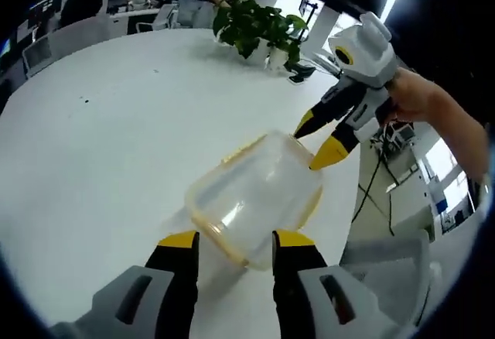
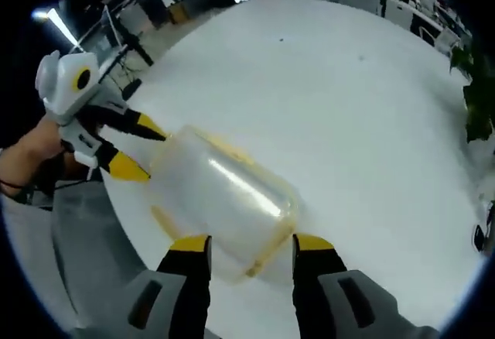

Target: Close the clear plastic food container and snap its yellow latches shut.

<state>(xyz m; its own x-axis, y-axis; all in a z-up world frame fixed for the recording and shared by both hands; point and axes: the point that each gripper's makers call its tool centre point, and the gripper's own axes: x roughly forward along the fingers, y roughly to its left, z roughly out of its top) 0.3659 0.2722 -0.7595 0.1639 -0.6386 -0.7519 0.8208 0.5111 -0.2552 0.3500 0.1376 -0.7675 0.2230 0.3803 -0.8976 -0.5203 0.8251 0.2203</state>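
Two handheld grippers flank a clear food container on a white bench.

Left gripper view: the left gripper [image 1: 234, 240] spreads its fingers wide at the near end of the container [image 1: 251, 196], holding nothing; a potted plant [image 1: 259, 25] stands beyond. Right gripper view: the right gripper [image 2: 249, 244] is likewise parted, empty, at the container's opposite end, on the bench [image 2: 348, 99].

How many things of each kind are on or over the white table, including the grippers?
Clear plastic food container: 1
Grippers: 2, the left gripper and the right gripper
Potted plant: 1
Total: 4
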